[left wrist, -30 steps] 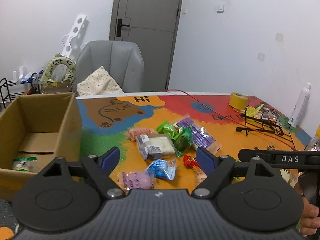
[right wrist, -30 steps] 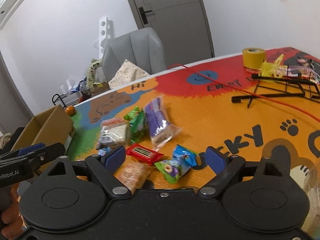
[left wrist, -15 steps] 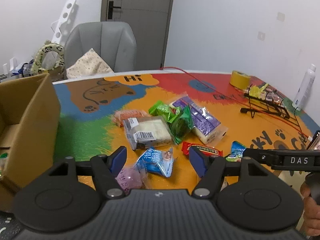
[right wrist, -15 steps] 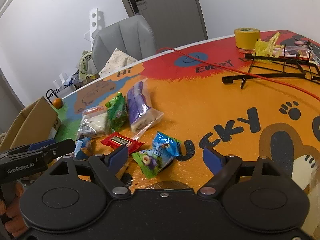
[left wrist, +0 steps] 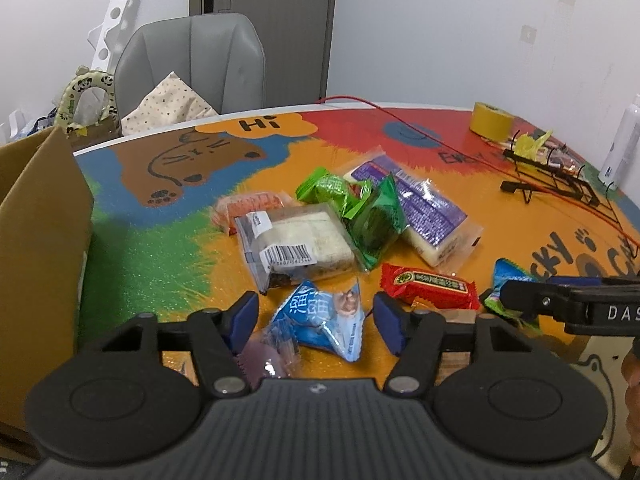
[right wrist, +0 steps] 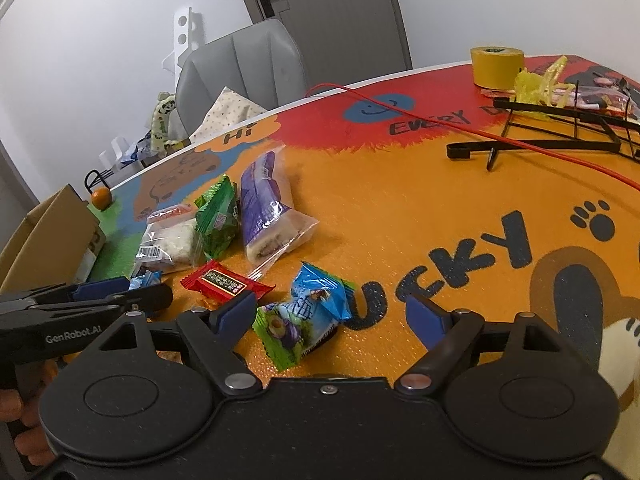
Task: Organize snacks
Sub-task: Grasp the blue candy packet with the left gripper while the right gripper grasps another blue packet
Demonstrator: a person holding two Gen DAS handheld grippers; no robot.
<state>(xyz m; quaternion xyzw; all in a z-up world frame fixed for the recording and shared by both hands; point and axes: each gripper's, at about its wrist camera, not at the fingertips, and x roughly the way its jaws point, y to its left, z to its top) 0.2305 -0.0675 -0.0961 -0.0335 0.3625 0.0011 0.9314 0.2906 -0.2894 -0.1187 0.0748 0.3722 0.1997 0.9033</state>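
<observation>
Now the left gripper (left wrist: 316,316)'s closing fingers (left wrist: 245,314) flank, without touching, the blue snack packet (left wrist: 320,322).

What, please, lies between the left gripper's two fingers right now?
In the left wrist view, a blue snack packet lies between the closing, not yet touching fingers.

The desk (left wrist: 280,168) mat reads "Hi" and "UCKY"; the left hand-held gripper (right wrist: 104,300) reads "GenRobot.AI"; the right (left wrist: 560,304), "DAS".

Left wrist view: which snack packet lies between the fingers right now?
The blue packet with the cat picture sits between the left gripper fingers, which have just been closing. The red bar lies outside, to its right.
</observation>
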